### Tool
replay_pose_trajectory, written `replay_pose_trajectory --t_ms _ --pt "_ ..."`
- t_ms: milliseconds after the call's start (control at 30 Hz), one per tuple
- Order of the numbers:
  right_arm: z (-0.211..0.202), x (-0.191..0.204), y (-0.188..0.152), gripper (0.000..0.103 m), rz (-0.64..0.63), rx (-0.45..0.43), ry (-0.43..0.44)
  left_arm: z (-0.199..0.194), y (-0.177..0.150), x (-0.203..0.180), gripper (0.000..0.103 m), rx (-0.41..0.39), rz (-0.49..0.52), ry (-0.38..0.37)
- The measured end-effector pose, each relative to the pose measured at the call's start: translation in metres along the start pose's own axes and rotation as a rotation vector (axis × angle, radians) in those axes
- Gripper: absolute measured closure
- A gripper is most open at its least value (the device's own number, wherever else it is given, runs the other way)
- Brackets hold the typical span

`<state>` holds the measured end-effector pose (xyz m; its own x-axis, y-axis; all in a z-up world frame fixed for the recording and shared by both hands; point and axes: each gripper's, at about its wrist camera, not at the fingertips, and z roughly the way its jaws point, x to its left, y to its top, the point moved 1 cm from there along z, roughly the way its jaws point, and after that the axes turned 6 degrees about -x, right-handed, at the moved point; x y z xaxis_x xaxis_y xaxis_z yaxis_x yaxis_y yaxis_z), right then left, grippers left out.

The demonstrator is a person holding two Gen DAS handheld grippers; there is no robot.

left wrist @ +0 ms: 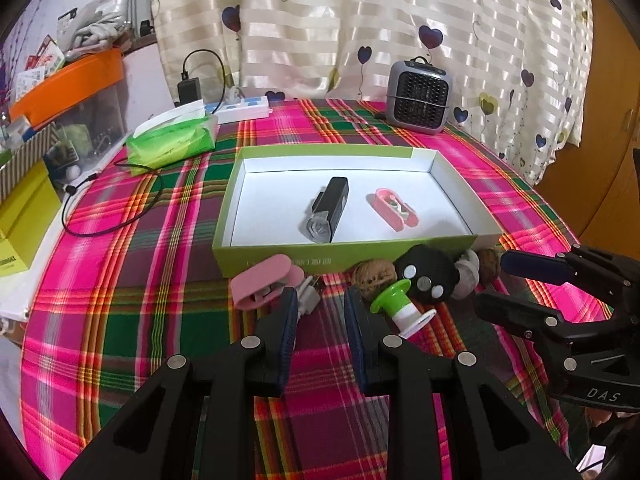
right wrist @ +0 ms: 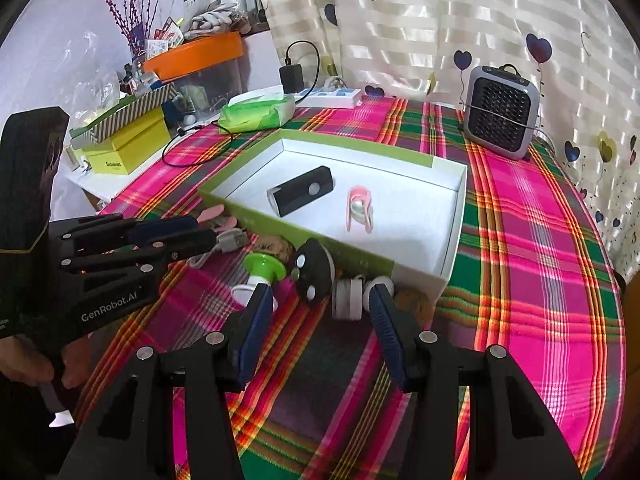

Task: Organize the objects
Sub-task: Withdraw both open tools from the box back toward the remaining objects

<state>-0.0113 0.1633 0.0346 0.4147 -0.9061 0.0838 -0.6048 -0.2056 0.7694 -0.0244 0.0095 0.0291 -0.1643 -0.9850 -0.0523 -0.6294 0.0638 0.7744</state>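
Pink-green plaid tablecloth (left wrist: 160, 340), green-sided white-lined box (left wrist: 280, 258)

A shallow green box (left wrist: 276, 258) with a white inside sits open at mid-frame. In it lie a black lamp (left wrist: 326, 210), on its side at the centre, and a pink case (left wrist: 396, 210) to its right, apart. Along the box's near wall, lower centre, a row: a pink clip (left wrist: 260, 284) at left, a walnut (left wrist: 370, 278), a black round controller (left wrist: 426, 278) with white buttons, a white-grey earbud holder (left wrist: 468, 276), another walnut (left wrist: 489, 266). A green-and-white spool (left wrist: 400, 304) lies tipped just before the controller.
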Motion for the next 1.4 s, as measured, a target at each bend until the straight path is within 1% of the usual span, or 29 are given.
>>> replay_pose_trajectory --t_ms 433,900,1167,1400 --pt "-0.004 -0.004 -0.005 0.052 0.016 0.002 -0.004 -0.003 -0.005 0.000 0.081 0.000 -0.005 0.001" --pt "-0.004 -0.011 -0.012 0.052 0.043 0.013 -0.014 -0.007 -0.012 0.019 0.081 0.002 -0.043 0.007" --pt "-0.001 -0.015 -0.014 0.052 0.058 0.018 -0.015 -0.008 -0.014 0.021 0.081 0.003 -0.044 0.008" --pt "0.000 -0.022 -0.015 0.052 0.068 0.024 -0.022 -0.005 -0.016 0.025 0.081 0.018 -0.041 -0.005"
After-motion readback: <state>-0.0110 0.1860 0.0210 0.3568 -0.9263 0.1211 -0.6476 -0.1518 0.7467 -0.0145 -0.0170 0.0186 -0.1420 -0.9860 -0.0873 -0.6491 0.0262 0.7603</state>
